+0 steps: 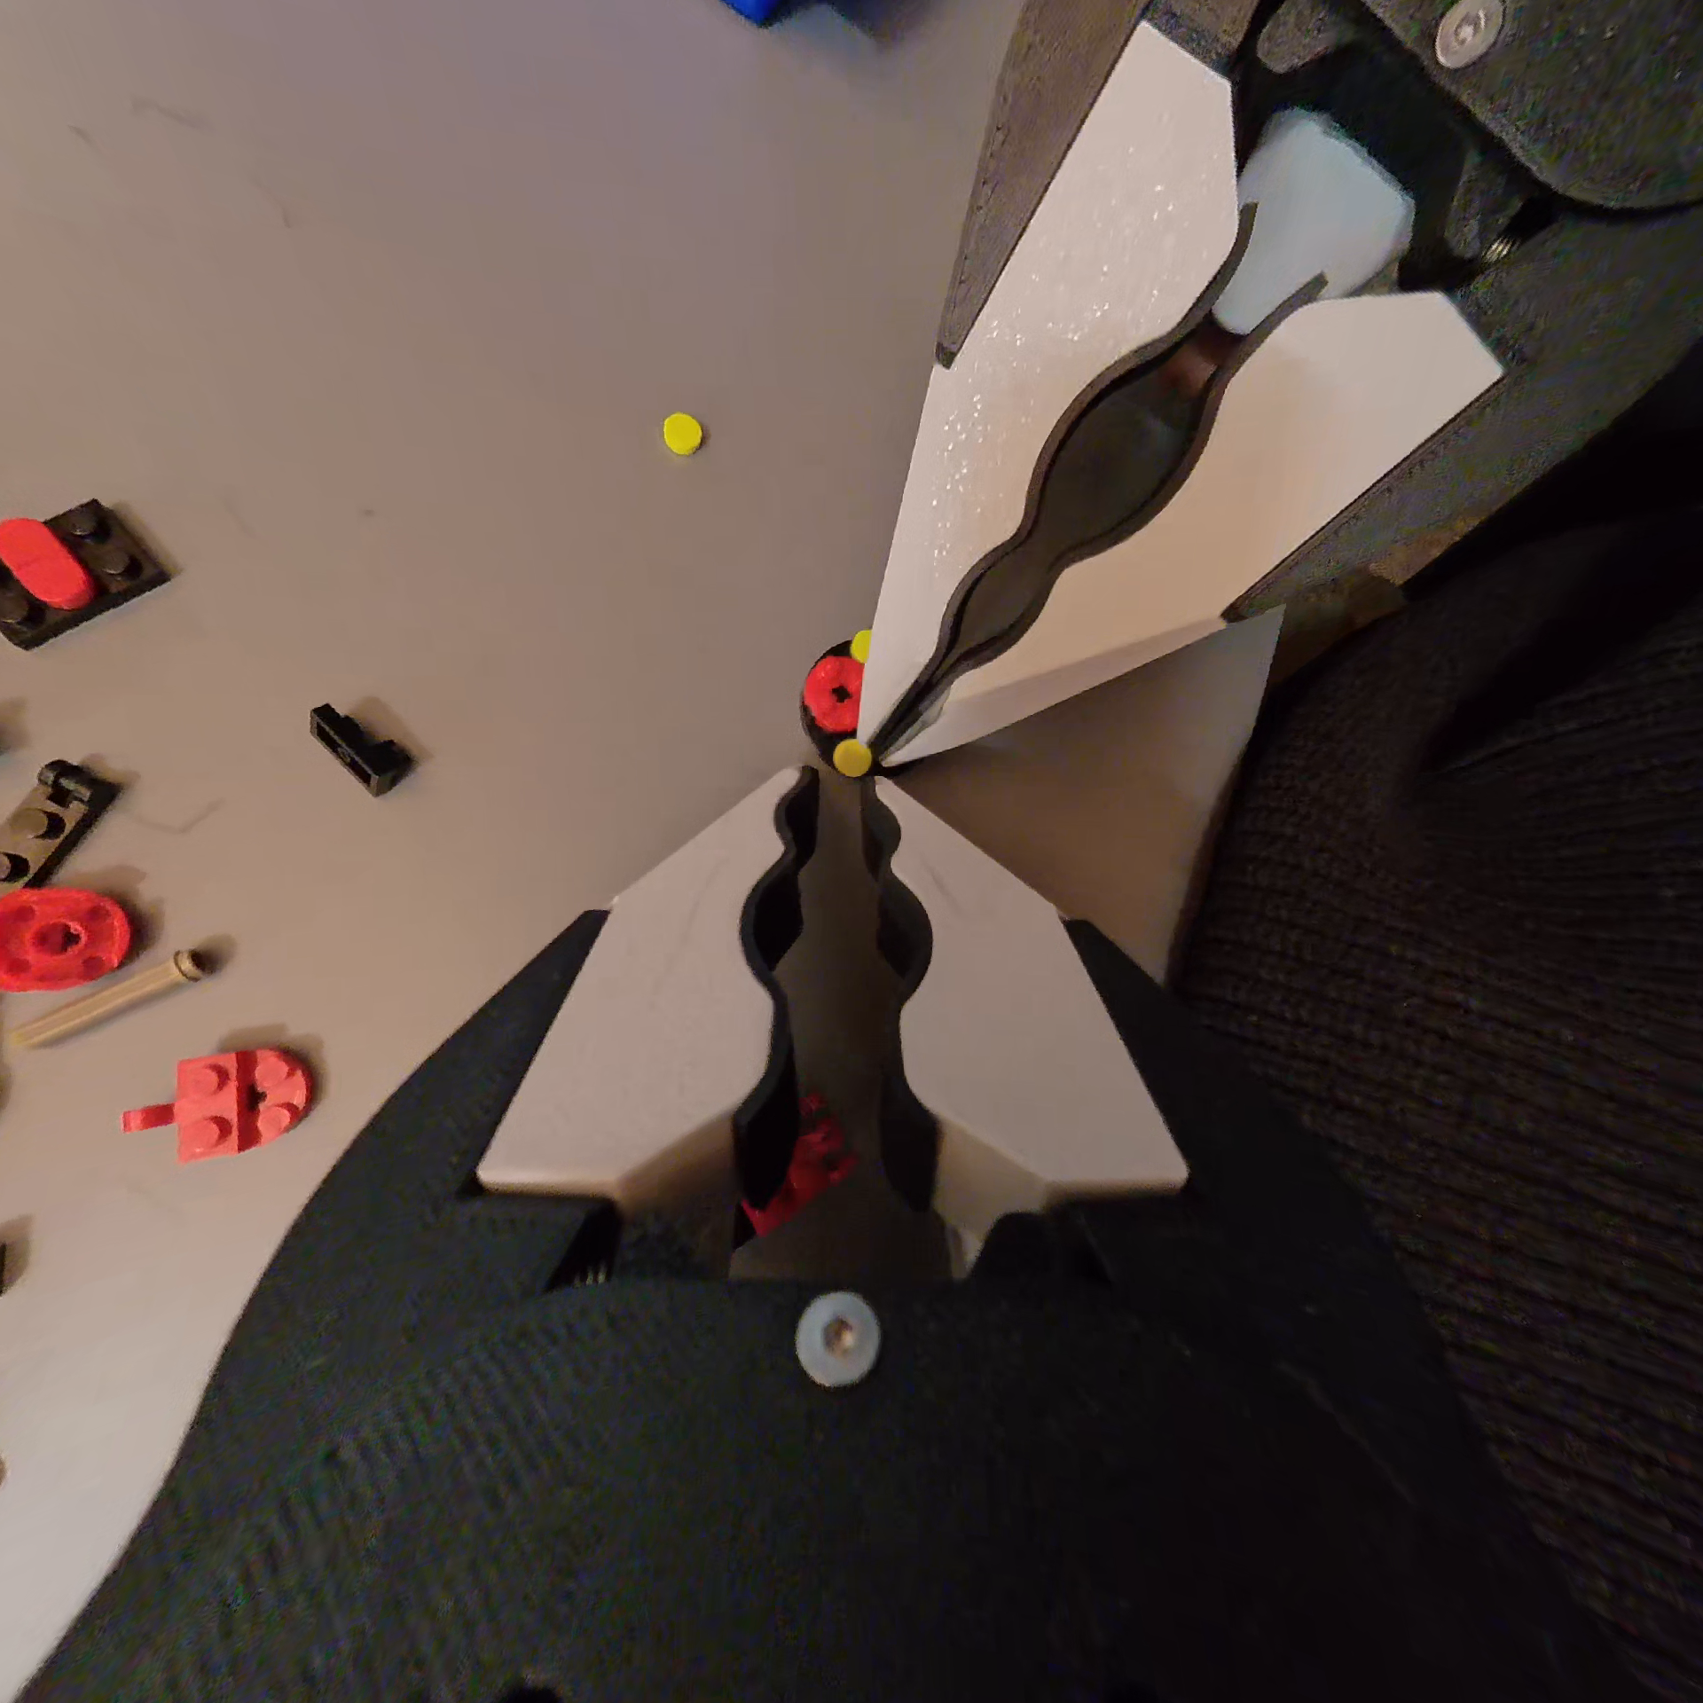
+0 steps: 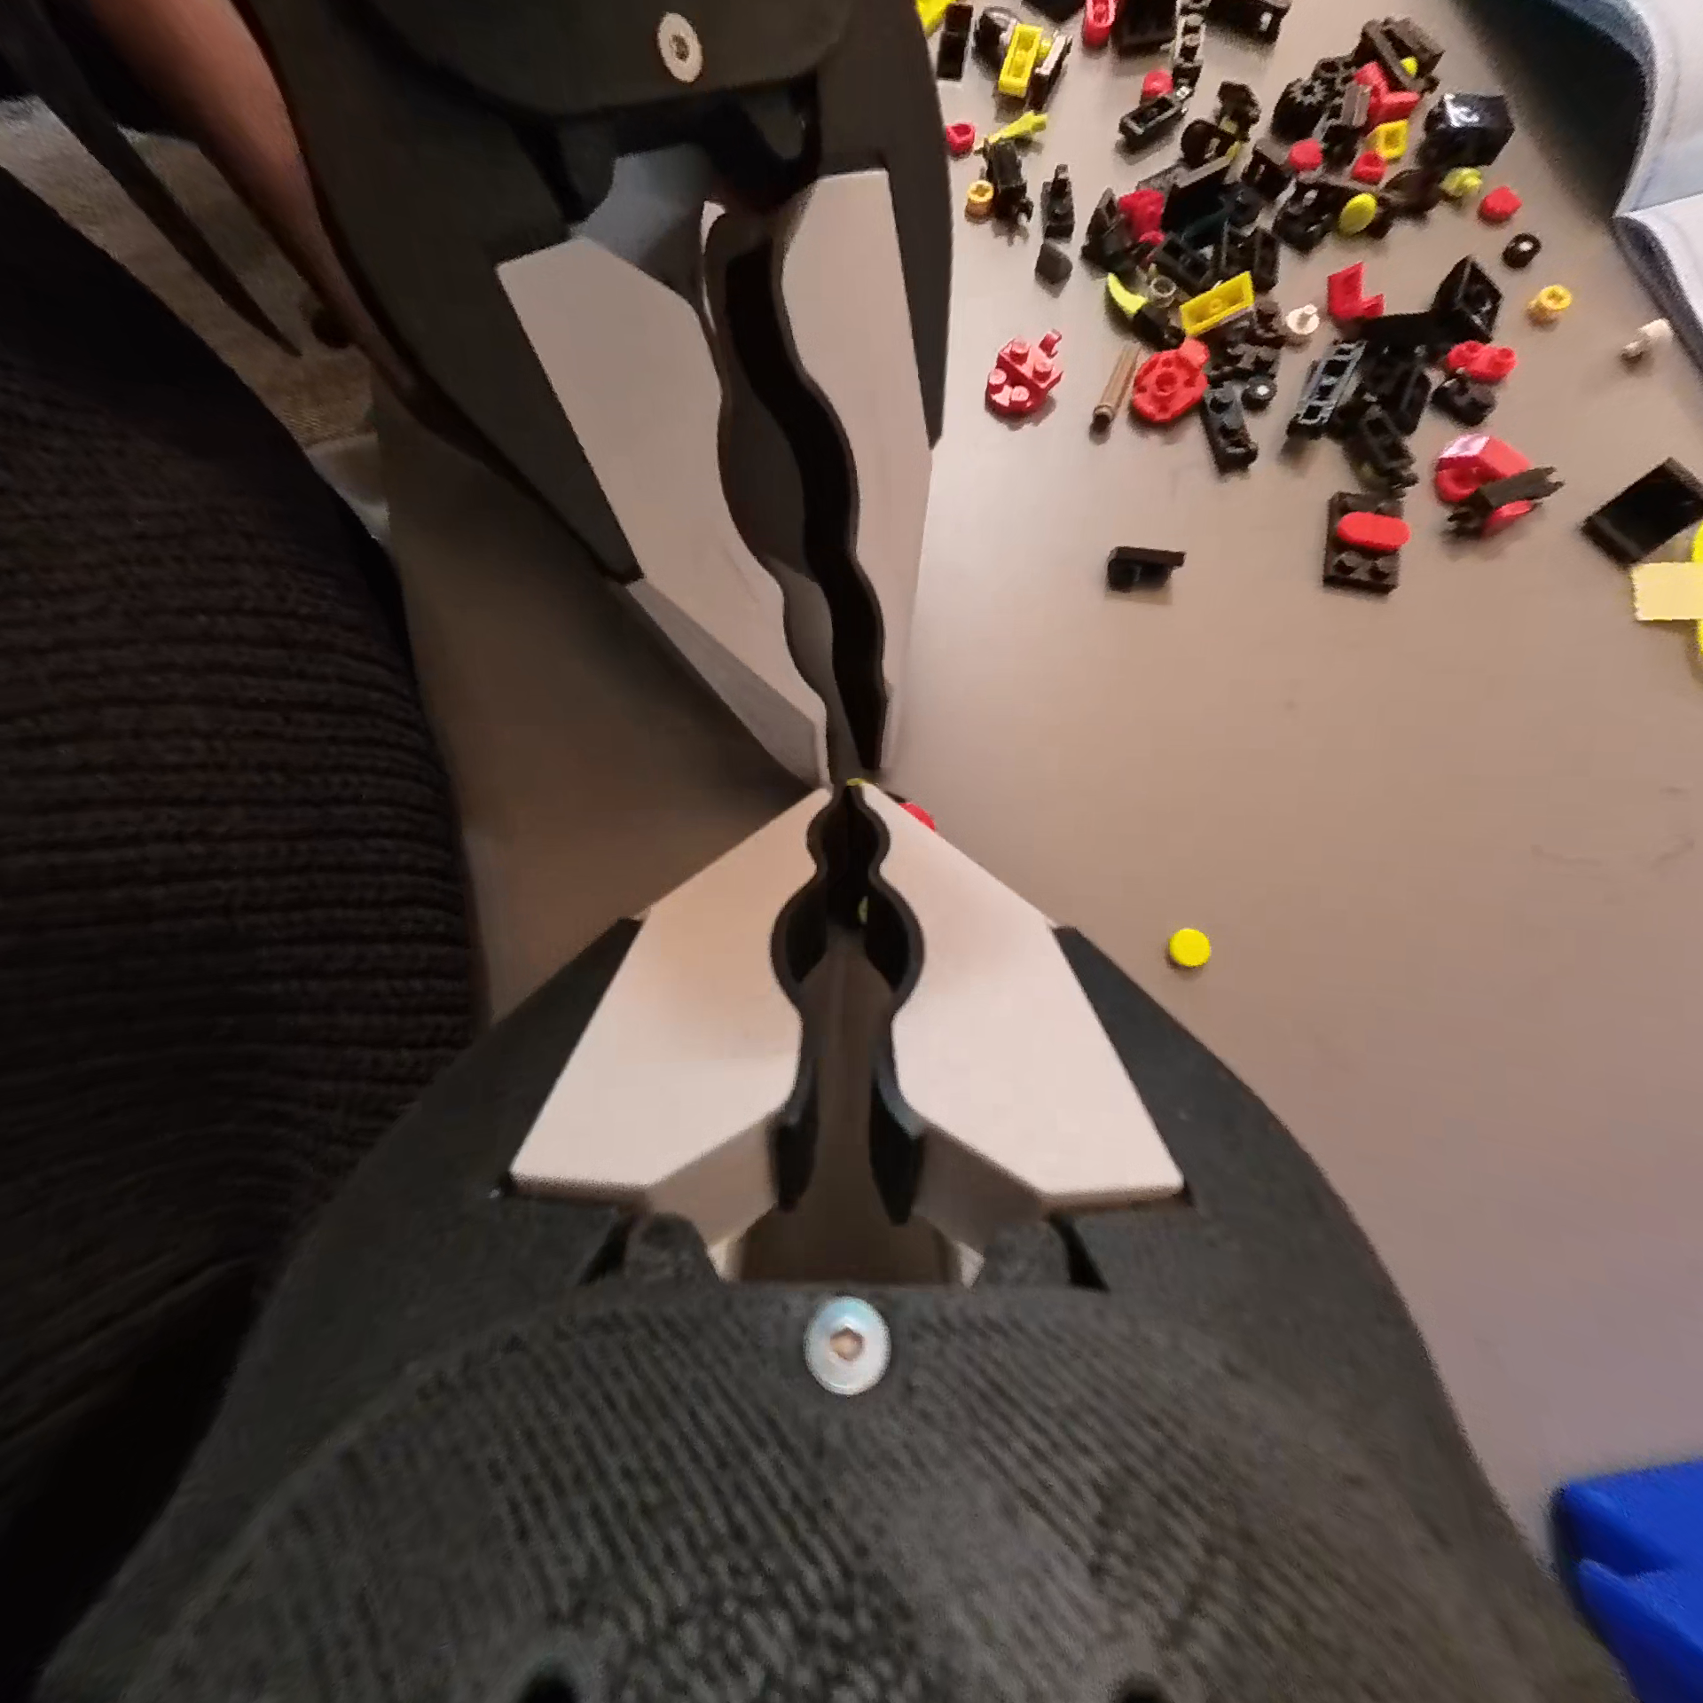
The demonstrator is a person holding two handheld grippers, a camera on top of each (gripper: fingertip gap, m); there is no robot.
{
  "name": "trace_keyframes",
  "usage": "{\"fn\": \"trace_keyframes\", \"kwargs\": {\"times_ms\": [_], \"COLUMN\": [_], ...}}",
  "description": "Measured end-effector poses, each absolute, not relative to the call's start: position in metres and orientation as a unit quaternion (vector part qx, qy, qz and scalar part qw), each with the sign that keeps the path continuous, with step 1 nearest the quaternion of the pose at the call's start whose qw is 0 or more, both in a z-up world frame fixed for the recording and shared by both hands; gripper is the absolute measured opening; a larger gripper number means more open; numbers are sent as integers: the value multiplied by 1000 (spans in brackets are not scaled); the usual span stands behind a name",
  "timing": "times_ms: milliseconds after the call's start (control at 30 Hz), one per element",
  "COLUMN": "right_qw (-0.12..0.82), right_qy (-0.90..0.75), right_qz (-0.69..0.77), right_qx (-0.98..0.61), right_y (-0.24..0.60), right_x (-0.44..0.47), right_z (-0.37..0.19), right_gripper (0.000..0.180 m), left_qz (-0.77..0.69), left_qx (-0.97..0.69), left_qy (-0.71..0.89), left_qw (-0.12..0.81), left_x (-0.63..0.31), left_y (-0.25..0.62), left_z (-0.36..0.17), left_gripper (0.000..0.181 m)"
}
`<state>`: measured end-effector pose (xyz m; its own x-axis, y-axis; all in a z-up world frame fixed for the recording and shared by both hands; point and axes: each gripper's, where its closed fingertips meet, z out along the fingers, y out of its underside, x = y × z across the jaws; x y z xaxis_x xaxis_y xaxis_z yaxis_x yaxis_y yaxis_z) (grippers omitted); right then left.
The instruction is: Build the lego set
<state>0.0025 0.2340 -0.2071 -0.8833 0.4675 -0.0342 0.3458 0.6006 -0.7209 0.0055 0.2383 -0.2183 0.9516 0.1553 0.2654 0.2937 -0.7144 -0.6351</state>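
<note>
A small round assembly (image 1: 832, 693), black with a red hub and yellow round studs, sits at the meeting point of both grippers above the grey table (image 1: 461, 276). My left gripper (image 1: 839, 783) reaches up from below, its jaws nearly closed on the assembly's near edge by a yellow stud (image 1: 852, 756). My right gripper (image 1: 880, 751) comes in from the upper right, shut, with its tips against that stud. In the right wrist view my right gripper (image 2: 850, 806) is shut, tip to tip with the left gripper (image 2: 859, 760). Only a red sliver of the assembly (image 2: 919, 816) shows there.
A loose yellow round tile (image 1: 682, 433) and a black bracket (image 1: 361, 746) lie nearby. Red and black pieces (image 1: 240, 1101) lie at the left. A big pile of pieces (image 2: 1290, 230) is at the far right, a blue container (image 2: 1640, 1585) at the near right. A dark knitted sleeve (image 1: 1474, 1014) is close by. About 7 cm separates my right fingertips from the loose yellow round tile (image 1: 682, 433). My right wrist view (image 2: 1184, 934) looks at it from another angle.
</note>
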Motion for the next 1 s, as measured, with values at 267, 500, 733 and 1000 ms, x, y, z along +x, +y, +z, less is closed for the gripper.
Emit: {"fn": "trace_keyframes", "kwargs": {"times_ms": [267,500,733,1000], "right_qw": [97,113,92,69], "right_qy": [-898,-892,-879,-867], "right_qz": [369,376,391,394], "right_qx": [-221,-222,-256,-296], "right_y": [236,239,241,245], "right_x": [0,-5,-7,-13], "right_z": [-211,-205,-204,-210], "right_gripper": [0,0,2,26], "left_qz": [-103,-119,-131,-173], "left_qx": [-919,-913,-910,-894], "left_qy": [-125,-137,-147,-181], "left_qw": [361,365,364,371], "left_x": [6,5,5,6], "left_y": [240,240,239,238], "left_z": [-218,-217,-217,-211], "left_gripper": [2,0,0,0]}}
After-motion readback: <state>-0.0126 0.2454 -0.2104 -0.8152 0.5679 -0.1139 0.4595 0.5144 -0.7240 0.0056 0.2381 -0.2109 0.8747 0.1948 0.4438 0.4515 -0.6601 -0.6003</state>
